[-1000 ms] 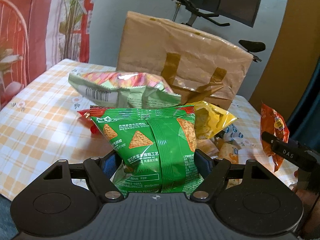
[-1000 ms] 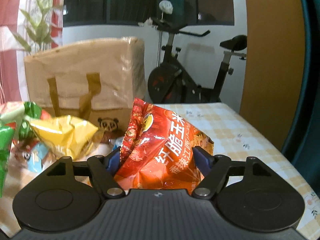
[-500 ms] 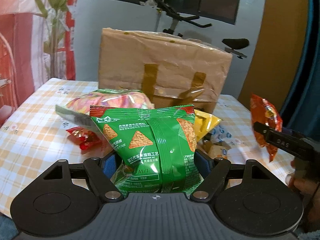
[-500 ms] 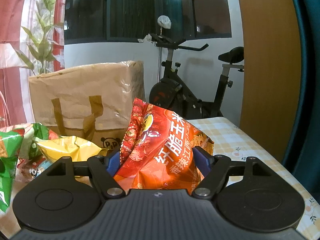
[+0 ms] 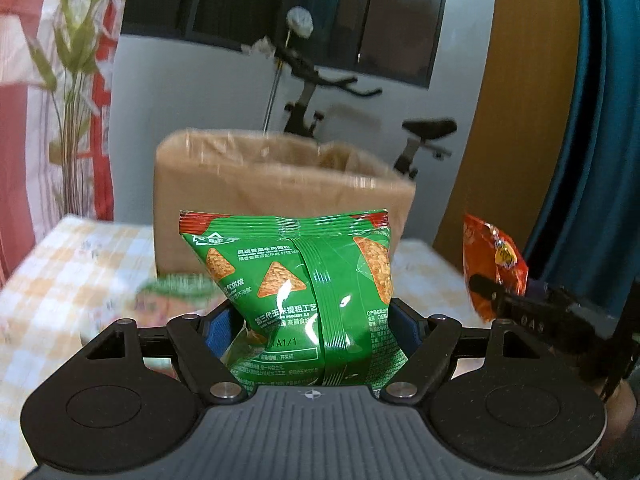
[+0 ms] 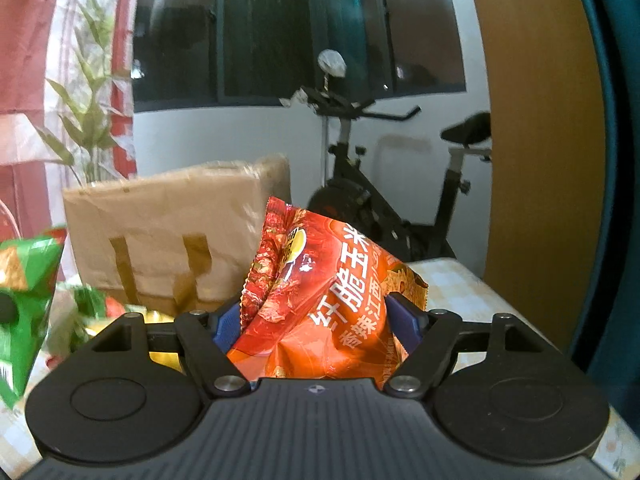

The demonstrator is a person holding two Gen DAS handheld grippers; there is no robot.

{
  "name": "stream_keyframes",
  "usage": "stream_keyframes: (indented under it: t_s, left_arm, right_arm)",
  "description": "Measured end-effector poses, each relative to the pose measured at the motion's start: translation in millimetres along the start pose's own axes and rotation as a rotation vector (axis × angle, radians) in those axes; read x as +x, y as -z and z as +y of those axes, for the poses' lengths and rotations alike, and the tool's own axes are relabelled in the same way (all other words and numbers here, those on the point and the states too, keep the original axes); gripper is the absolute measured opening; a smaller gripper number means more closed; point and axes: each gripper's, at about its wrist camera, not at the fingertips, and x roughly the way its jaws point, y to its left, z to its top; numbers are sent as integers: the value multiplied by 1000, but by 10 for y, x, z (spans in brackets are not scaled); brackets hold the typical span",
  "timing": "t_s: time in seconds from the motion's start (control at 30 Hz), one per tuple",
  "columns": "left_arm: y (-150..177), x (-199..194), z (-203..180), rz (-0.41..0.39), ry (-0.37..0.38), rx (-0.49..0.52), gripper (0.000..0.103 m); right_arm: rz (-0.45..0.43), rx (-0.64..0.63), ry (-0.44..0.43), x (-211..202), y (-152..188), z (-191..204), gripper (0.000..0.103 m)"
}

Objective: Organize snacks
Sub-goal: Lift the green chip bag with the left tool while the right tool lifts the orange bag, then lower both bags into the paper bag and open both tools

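Snack packets pinched in both grippers above the checked desk (image 5: 72, 280).

Left wrist view: the left gripper (image 5: 312, 320) is holding its jaws clamped on an upright green chip packet (image 5: 296, 288) printed with triangular chips, Chinese text and "A1/1"; a brown paper bag (image 5: 272, 184) is standing behind it, and the right gripper, marked with reversed letters, is showing at the right edge. Right wrist view: the right gripper (image 6: 316, 320) is pinching a red-orange corn snack packet (image 6: 320, 300) with large white Chinese characters, tilted, in front of the same bag; an exercise bike (image 6: 384, 200) is standing beyond.
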Motion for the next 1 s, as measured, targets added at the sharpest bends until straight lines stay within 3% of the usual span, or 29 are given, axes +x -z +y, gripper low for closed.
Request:
stream_keyframes:
  t_s: [0.2,0.4,0.67,0.8,1.0]
  left_arm:
    - [-432,38,46,-80,-51,45,80]
    - [-974,209,233,-133,-110,28,80]
    - [-1548,624,426,-127,-180,19,80]
    - [-1729,904,554,-86,-195,-18,80]
    - [-1851,1320,677,-22,-206,-19,80]
  right_arm:
    - [-70,-20,-88,65,-370,91,76]
    - [-147,-16,-185,278,-883,190,76]
    - [-180,31,-296,804,-1528,381,76]
    - [-142,41,-348,1171,-1699,486,76]
    - [4,148,-401,1763,-1726,526,76]
